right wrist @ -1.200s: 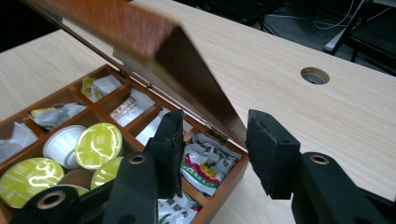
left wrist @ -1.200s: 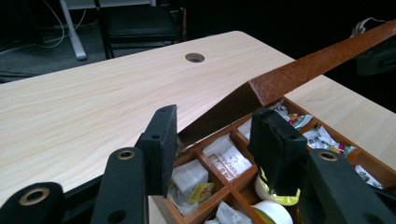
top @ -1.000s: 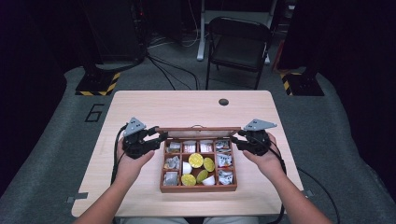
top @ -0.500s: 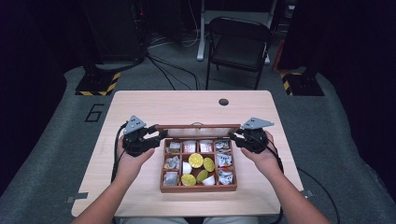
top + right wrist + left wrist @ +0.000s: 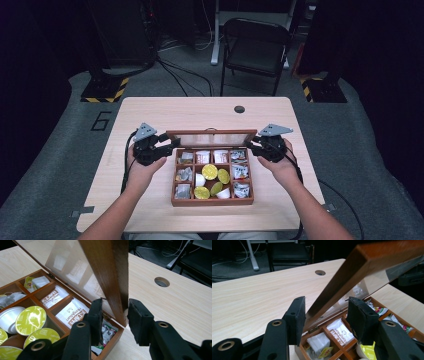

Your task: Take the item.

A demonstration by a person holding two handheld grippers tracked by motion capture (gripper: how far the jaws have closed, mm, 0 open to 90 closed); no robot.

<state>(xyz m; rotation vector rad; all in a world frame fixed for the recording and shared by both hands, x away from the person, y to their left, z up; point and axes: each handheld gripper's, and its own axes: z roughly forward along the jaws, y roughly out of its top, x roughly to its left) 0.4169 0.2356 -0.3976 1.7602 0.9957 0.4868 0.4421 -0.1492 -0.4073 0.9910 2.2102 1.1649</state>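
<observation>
2 grippers flank 1 raised lid (image 5: 212, 138) over 1 box (image 5: 212, 201).

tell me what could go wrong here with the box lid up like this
The lid stands open with each side edge between a gripper's fingers. The left gripper has just been opening and its pads look clear of the wood, so the lid could drop onto the box. The right gripper pinches only a corner, which might slip.

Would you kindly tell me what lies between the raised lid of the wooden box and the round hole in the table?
Bare tabletop: in the high view, nothing lies between the lid and the hole.
</observation>
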